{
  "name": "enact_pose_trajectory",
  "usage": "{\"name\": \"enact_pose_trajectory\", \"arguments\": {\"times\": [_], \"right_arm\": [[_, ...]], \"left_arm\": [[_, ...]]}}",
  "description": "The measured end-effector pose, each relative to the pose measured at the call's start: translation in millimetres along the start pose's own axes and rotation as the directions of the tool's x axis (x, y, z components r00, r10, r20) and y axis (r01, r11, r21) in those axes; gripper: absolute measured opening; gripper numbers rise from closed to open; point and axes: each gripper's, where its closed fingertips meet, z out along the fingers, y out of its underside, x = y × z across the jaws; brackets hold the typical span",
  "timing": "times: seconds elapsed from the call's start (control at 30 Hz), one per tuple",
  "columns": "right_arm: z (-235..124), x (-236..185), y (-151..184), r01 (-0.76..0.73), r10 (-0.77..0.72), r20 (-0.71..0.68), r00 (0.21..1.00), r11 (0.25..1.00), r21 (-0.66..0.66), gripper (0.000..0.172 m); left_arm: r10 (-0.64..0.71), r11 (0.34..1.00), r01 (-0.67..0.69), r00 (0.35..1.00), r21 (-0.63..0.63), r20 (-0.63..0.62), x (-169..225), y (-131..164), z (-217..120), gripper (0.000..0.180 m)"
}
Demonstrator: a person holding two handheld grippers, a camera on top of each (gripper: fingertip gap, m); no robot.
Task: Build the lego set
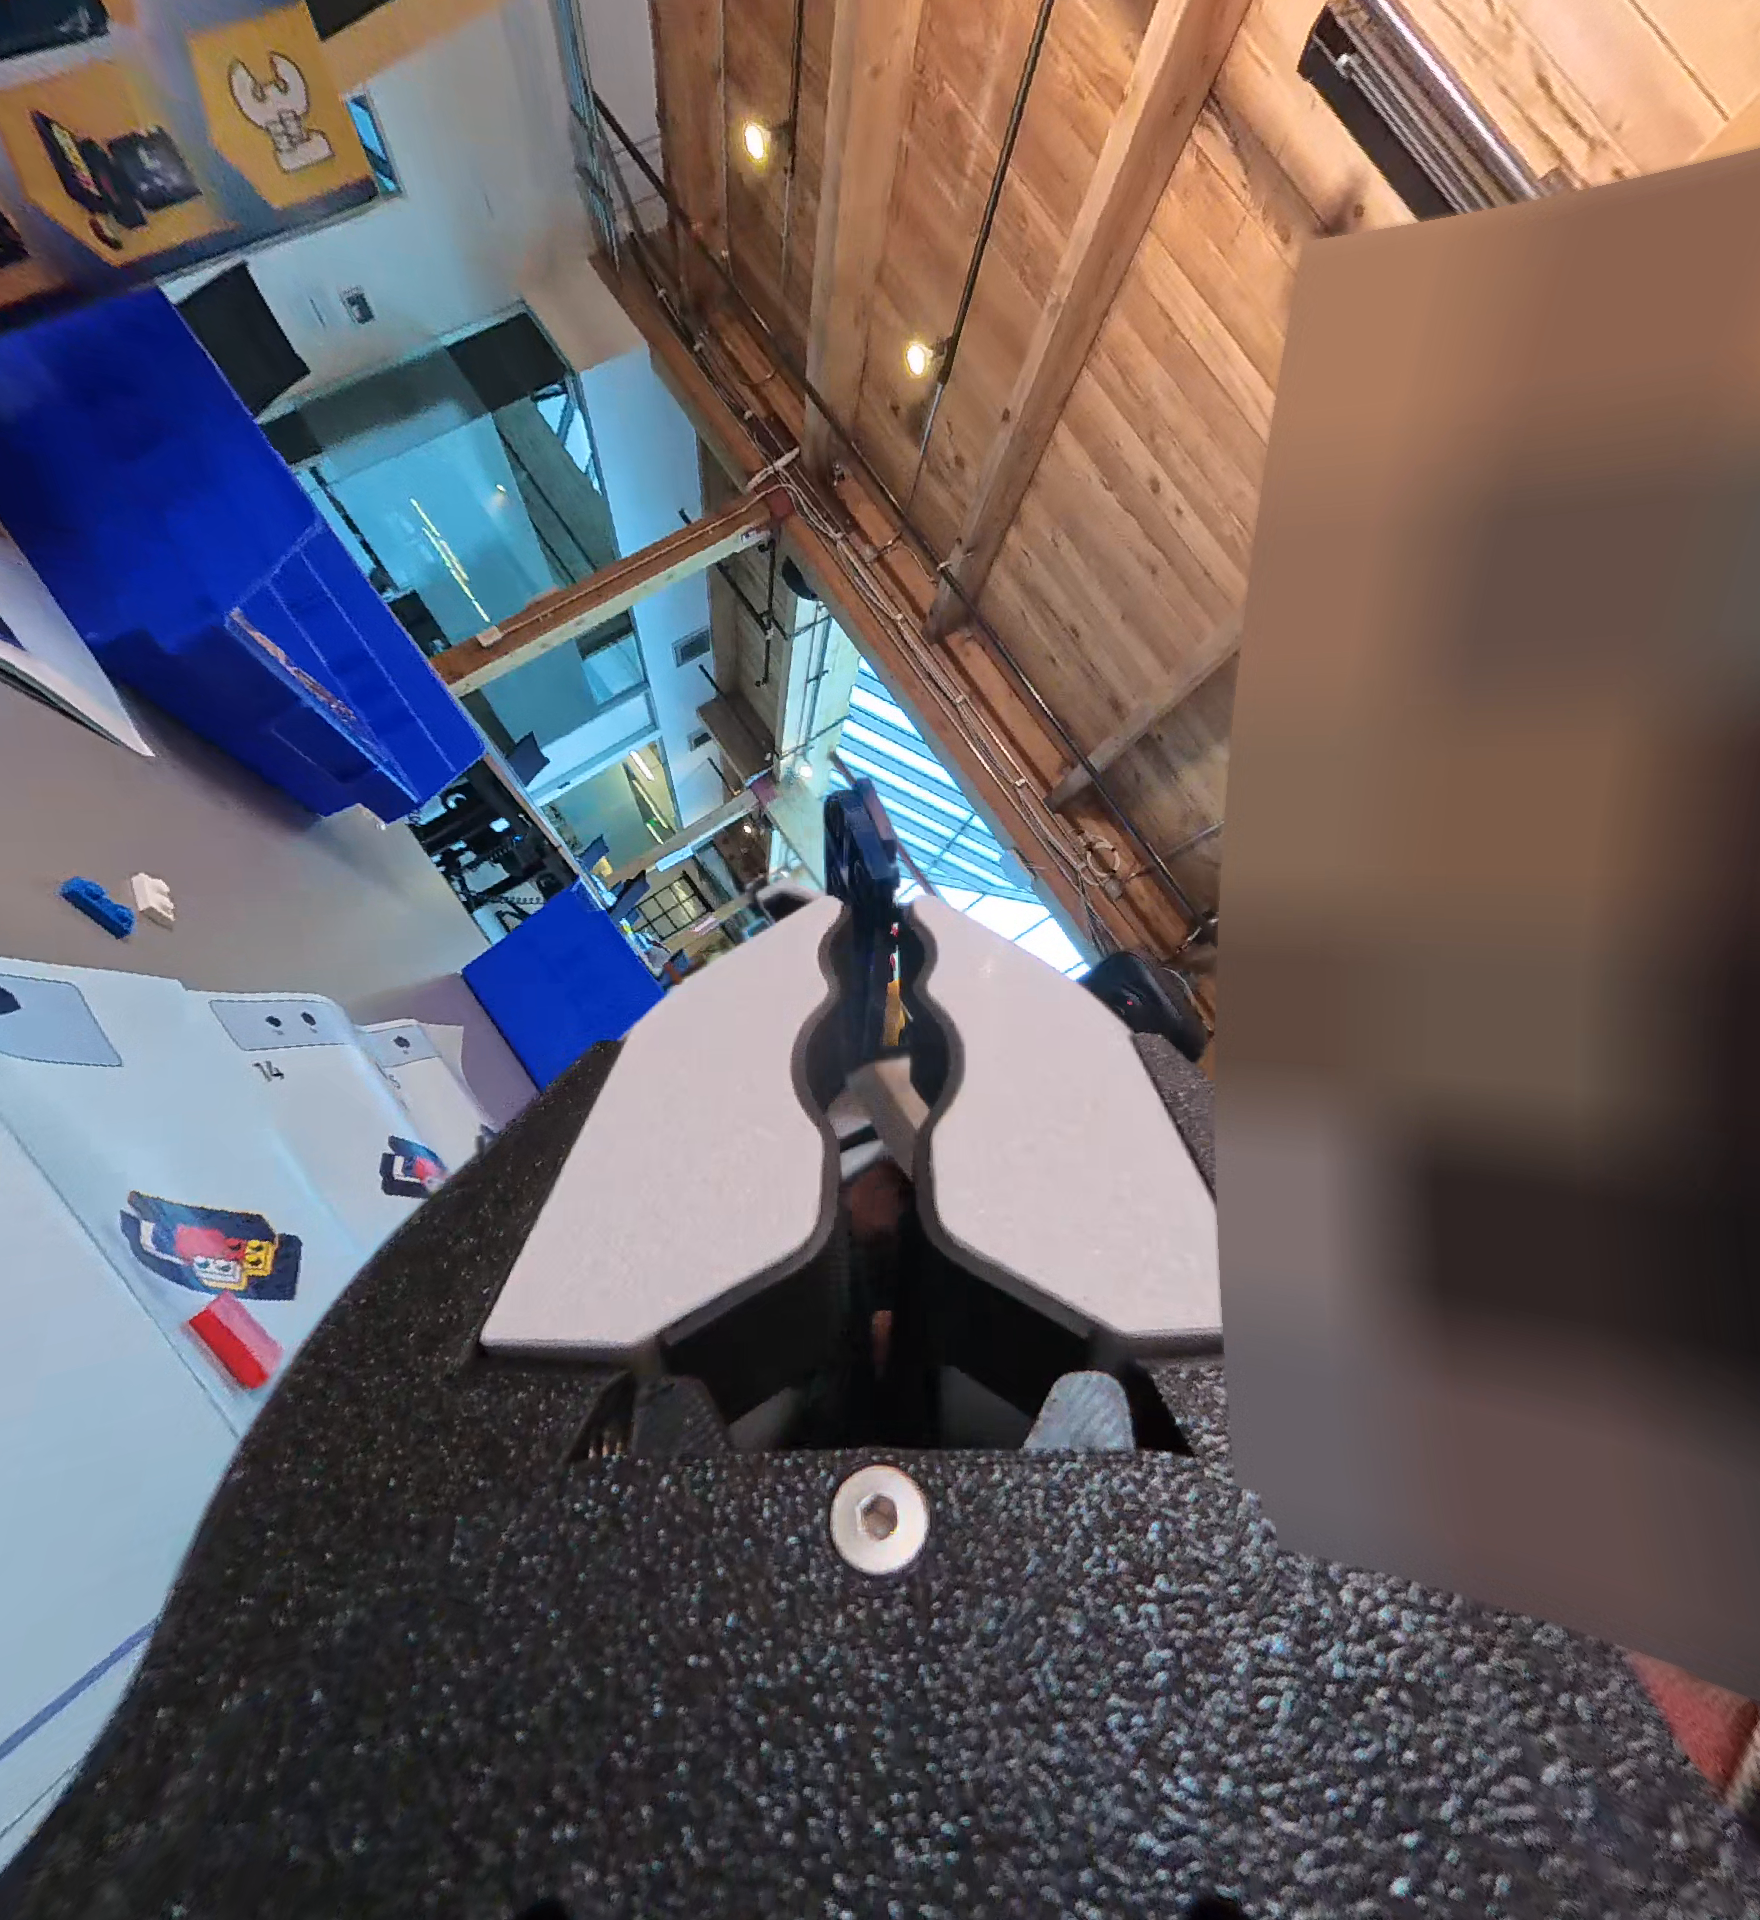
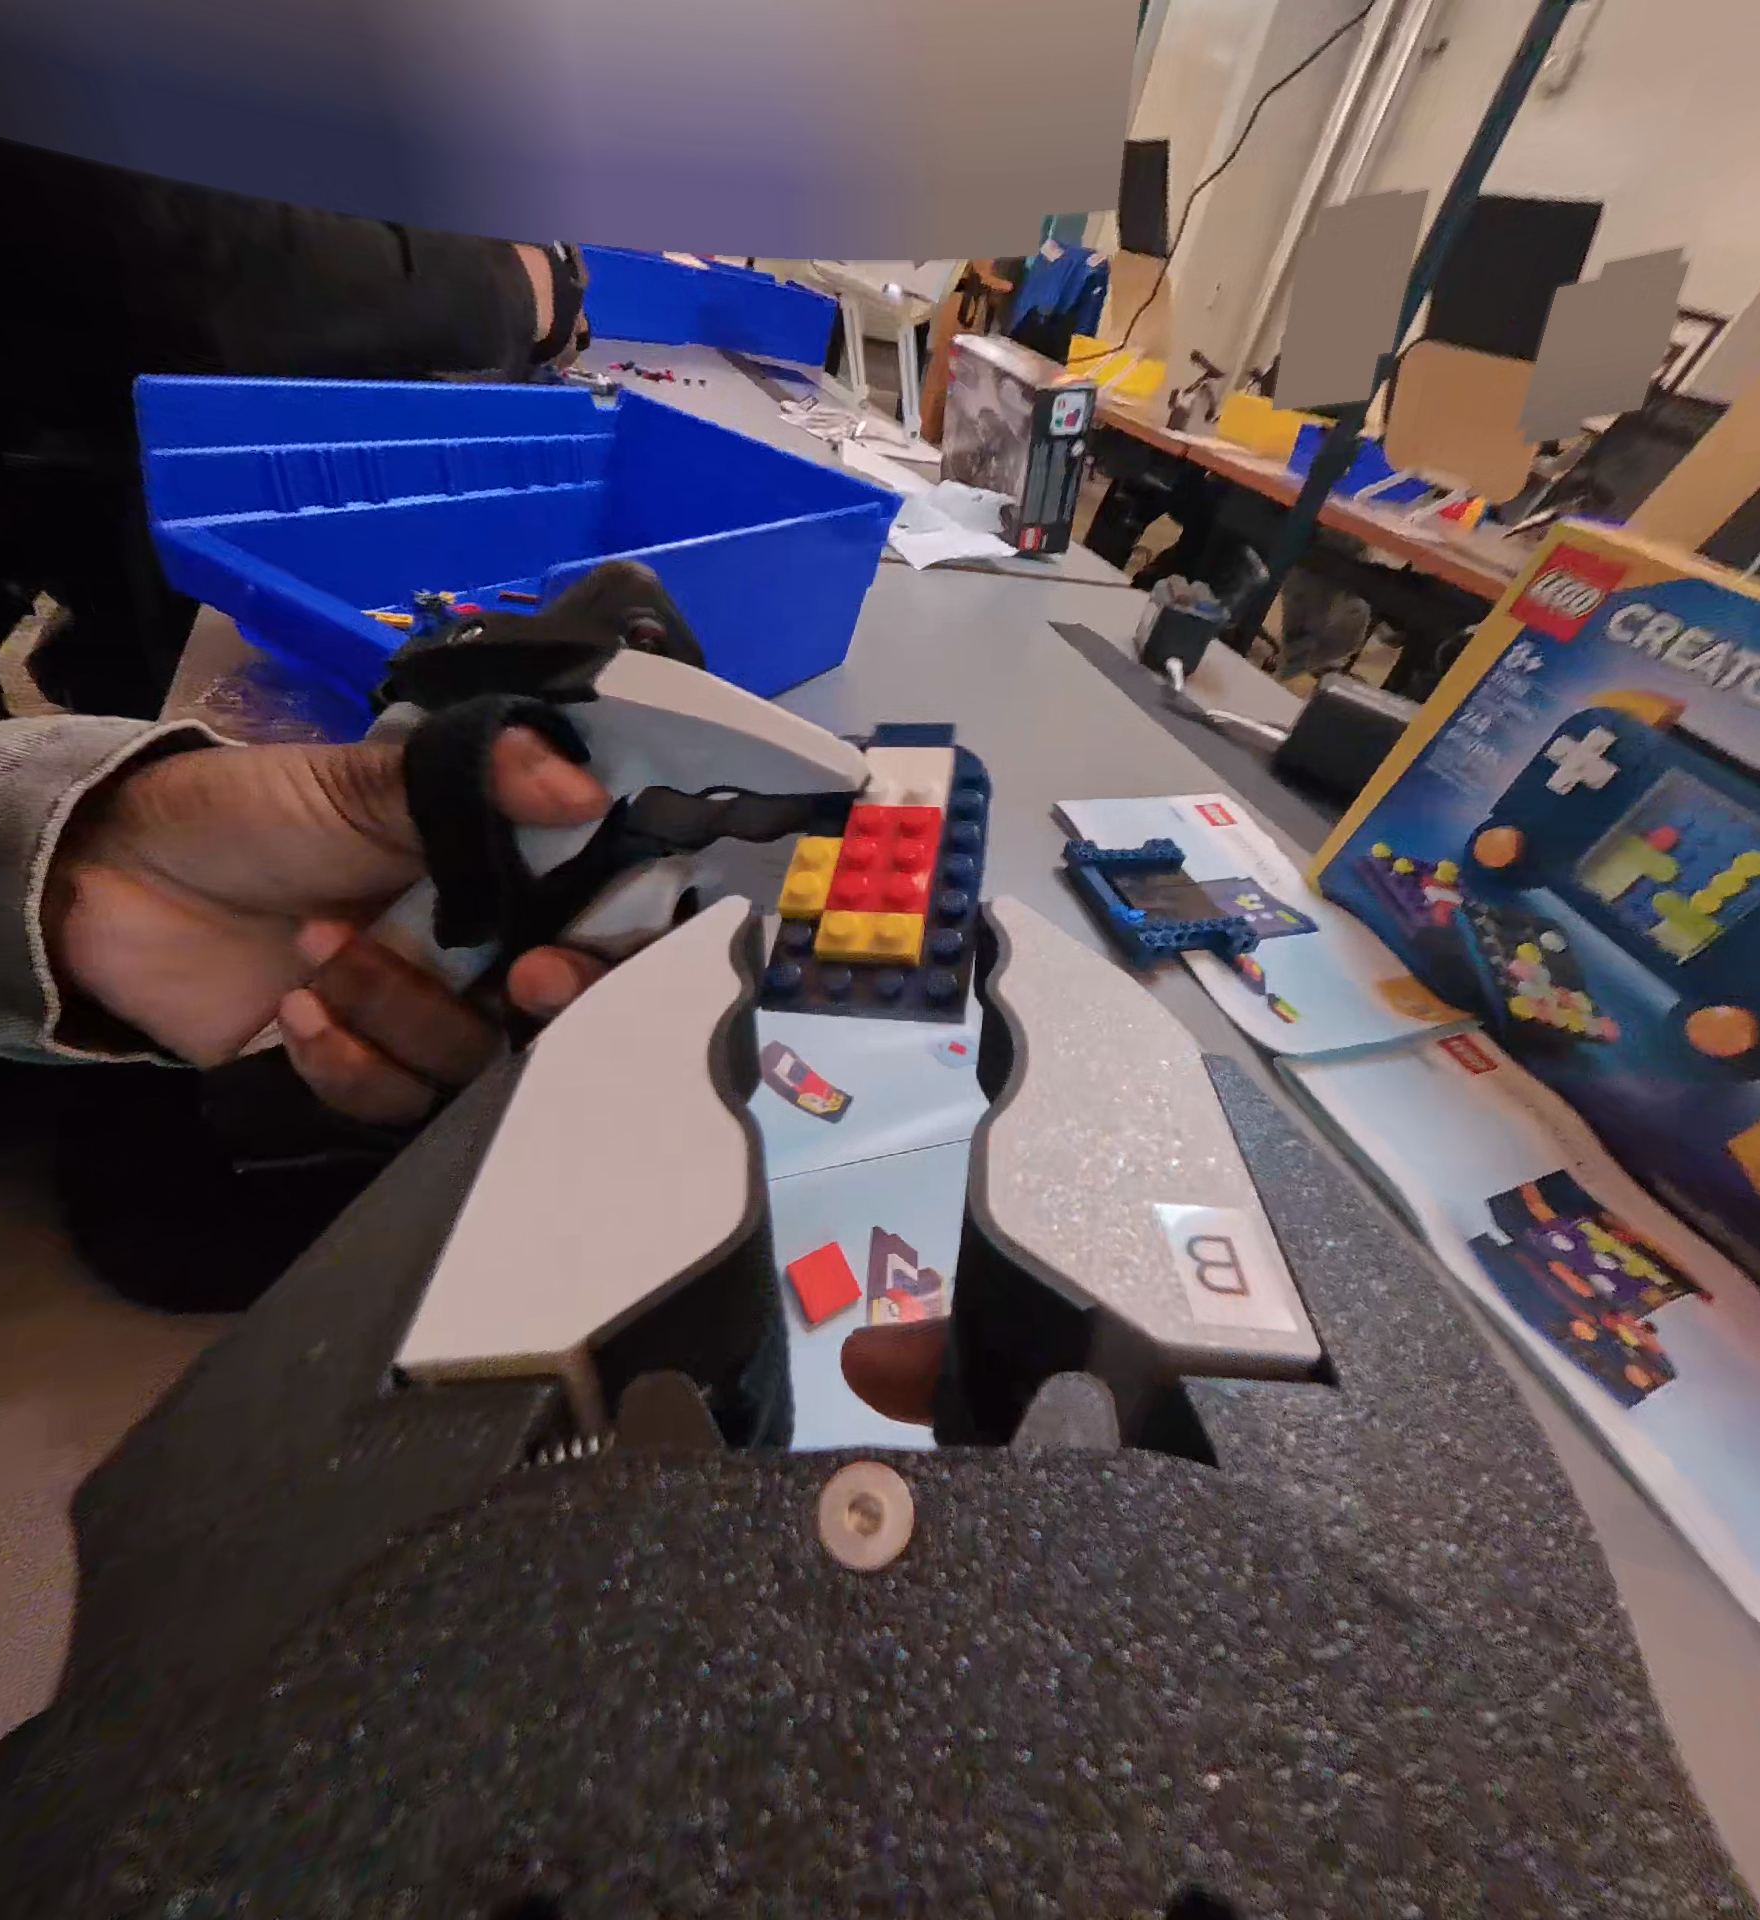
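The left gripper [image 2: 834, 805], gray-fingered and held in a bare hand [image 2: 263, 904], is clenched on the edge of a dark blue studded brick plate [image 2: 876, 982] topped with glossy red, yellow and white bricks. That plate is lifted above the pale instruction booklet [image 2: 855, 1101]. The right gripper [image 2: 865, 966] stands released, its gray fingers [image 2: 1073, 1039] flanking the plate's near end; whether they touch it I cannot tell. A loose red tile [image 2: 822, 1280] lies on the booklet below.
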Motion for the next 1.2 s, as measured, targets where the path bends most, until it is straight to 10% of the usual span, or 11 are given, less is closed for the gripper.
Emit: {"name": "enact_pose_trajectory", "arguments": {"times": [0.57,1.2], "right_arm": [[-28.2,-21.4,1.7,0.300,-0.298,0.276,0.914,0.953,0.035,0.037],[-33.6,-26.9,9.9,0.301,-0.284,0.355,0.891,0.954,0.008,0.037]], "left_arm": [[0.062,0.958,-0.077,0.996,-0.278,-0.063,9.6,12.3,-1.2,0.005],[-0.001,0.900,-0.022,0.999,-0.436,-0.052,6.2,28.0,-7.3,0.002]]}}
